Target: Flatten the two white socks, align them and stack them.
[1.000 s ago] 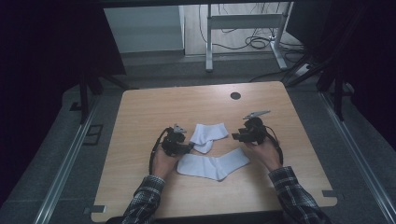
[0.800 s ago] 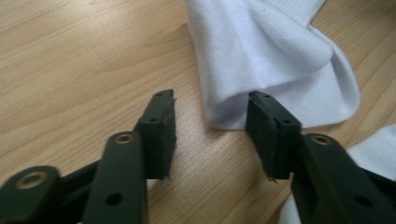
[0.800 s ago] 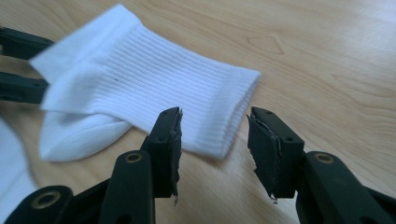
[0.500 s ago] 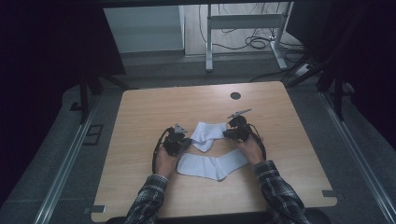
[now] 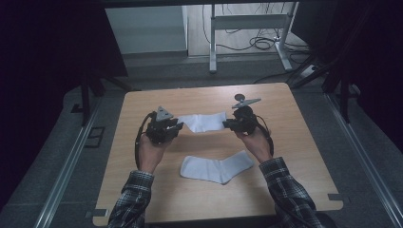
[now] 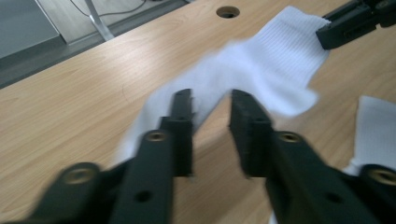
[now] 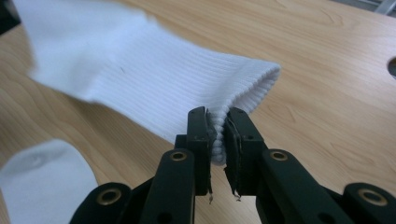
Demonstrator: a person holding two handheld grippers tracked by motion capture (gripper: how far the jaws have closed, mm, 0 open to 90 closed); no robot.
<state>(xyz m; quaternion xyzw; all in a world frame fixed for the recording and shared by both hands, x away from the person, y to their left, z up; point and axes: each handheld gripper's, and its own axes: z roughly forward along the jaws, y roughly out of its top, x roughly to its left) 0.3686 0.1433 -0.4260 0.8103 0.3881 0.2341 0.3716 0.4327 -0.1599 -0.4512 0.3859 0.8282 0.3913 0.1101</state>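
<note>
Over the wooden table [image 5: 142,190], the right gripper [image 7: 217,133] pinches the lifted sock's [image 5: 205,121] cuff while the left gripper [image 6: 211,116], jaws just reopening and apart around the toe end, likely must re-grip.

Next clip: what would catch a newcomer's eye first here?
A white sock hangs stretched between the two grippers above the middle of the wooden table. The right gripper pinches the ribbed cuff; the left gripper has its jaws parted around the other end, having just been opening. A second white sock lies flat on the table nearer the person, between the forearms.
</note>
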